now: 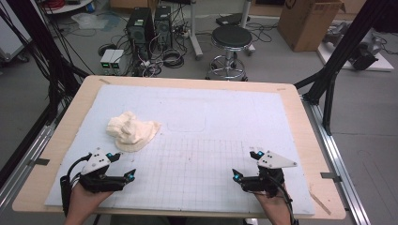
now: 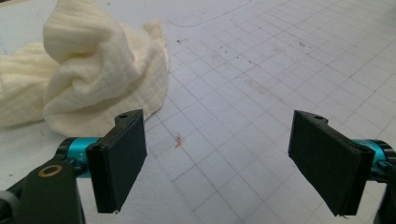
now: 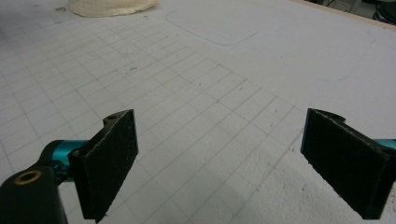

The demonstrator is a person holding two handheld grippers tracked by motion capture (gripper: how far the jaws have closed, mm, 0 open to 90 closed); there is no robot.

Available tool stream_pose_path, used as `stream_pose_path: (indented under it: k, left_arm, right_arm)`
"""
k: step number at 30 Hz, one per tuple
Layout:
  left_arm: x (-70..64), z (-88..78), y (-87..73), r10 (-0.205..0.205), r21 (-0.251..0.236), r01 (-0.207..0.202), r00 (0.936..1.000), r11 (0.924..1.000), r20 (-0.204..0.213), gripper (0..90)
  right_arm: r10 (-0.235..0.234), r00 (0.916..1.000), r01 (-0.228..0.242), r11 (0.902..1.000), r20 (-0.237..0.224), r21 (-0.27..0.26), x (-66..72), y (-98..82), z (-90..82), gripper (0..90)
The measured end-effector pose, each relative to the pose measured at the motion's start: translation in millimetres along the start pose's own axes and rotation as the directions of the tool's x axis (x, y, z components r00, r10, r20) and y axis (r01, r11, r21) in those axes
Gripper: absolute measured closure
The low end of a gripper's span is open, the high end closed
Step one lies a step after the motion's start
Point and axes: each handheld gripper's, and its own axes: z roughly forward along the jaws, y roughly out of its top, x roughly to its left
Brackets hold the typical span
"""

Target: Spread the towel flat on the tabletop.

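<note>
Both sets of jaws stand wide apart; the left gripper [image 1: 123,165] should pinch the crumpled cream cloth [image 1: 132,131] at a loose edge, right gripper [image 1: 246,164] helping

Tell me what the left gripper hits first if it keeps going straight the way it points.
Probably nothing: the left gripper points over bare gridded mat; the crumpled cream cloth lies off to its left side.

A cream cloth [image 1: 132,131] (ribbed weave) lies crumpled in a heap on the table's left.
</note>
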Motion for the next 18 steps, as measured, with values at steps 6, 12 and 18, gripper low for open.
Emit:
stream_pose_path:
  k: [6,12,18]
  left_arm:
    - [1.6,-2.6,2.5,-0.014,-0.017,0.014,0.9999,0.9998,-0.002,19.7]
    - [6.9,-5.8,9.1,-0.014,-0.031,0.014,0.9999,0.9994,0.003,22.7]
    - [20.3,-0.9,24.3,-0.025,-0.045,0.024,0.9994,0.9987,-0.025,23.8]
  right_arm:
    - [-0.004,1.0,0.004,1.0,0.0,-0.003,0.5,0.1,-0.6,10.4]
    - [-0.006,1.0,0.006,1.0,0.0,-0.003,1.1,0.7,0.0,10.3]
    - [-0.011,0.9999,0.011,0.9999,-0.001,-0.009,1.8,2.4,1.1,10.3]
